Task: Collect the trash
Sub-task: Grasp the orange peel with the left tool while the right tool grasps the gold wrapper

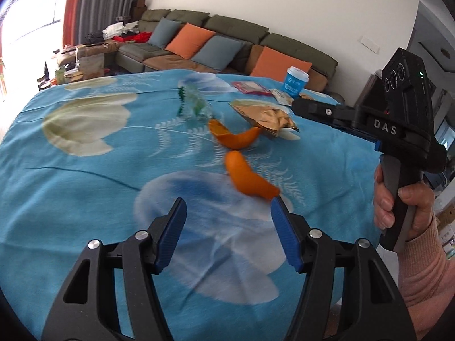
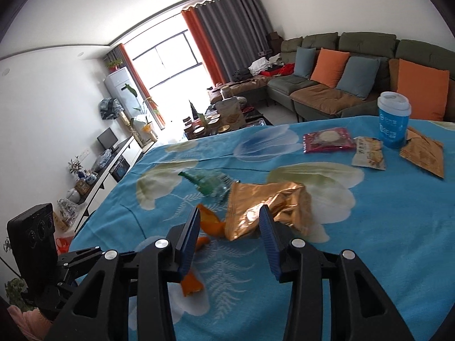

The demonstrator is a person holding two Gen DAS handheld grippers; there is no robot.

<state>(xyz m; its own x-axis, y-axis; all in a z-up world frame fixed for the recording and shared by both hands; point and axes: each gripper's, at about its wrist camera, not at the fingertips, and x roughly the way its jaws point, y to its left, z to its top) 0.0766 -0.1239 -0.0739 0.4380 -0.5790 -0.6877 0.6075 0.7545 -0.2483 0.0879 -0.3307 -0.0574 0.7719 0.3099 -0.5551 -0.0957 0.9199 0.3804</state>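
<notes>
Two orange peels lie on the blue flowered cloth (image 1: 85, 187). The nearer peel (image 1: 250, 180) sits just beyond the right fingertip of my left gripper (image 1: 229, 207), which is open and holds nothing. The farther peel (image 1: 234, 137) touches a crumpled gold wrapper (image 1: 267, 118). A clear and green wrapper (image 1: 193, 103) lies behind them. In the right wrist view my right gripper (image 2: 229, 216) is open and hovers just short of the gold wrapper (image 2: 267, 201), with one peel (image 2: 212, 224) by its left finger and another peel (image 2: 192, 284) below it.
A blue cup (image 2: 394, 122) with a white lid stands at the far right, with a red packet (image 2: 327, 139), a white snack packet (image 2: 368, 156) and a brown packet (image 2: 423, 155) around it. A hand (image 1: 403, 207) holds the right gripper's handle. A sofa (image 1: 227, 42) stands behind the table.
</notes>
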